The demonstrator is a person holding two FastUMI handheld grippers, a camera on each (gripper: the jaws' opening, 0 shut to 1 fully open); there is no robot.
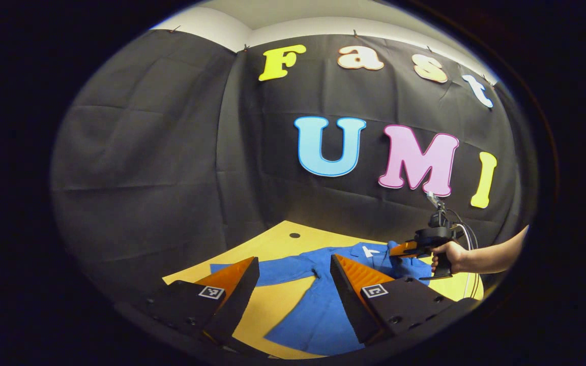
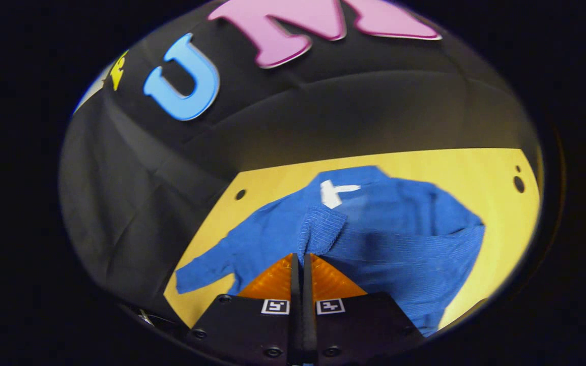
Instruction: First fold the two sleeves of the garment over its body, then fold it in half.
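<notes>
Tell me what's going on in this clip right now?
A person is folding a blue shirt on a yellow table with two handheld grippers. The right gripper is shut on a sleeve cuff, carrying it over the shirt's body. The left gripper hangs open above the other sleeve, which lies stretched out flat.

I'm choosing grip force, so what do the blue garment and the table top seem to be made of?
The garment looks like a woven cloth, matte, with a fine ribbed or grid weave visible on the sleeve held in the right gripper; probably cotton-like, though the fibre can't be told. The table looks like smooth, pale yellow wood or laminate with a slight sheen; its flat surface has drilled holes.
</notes>
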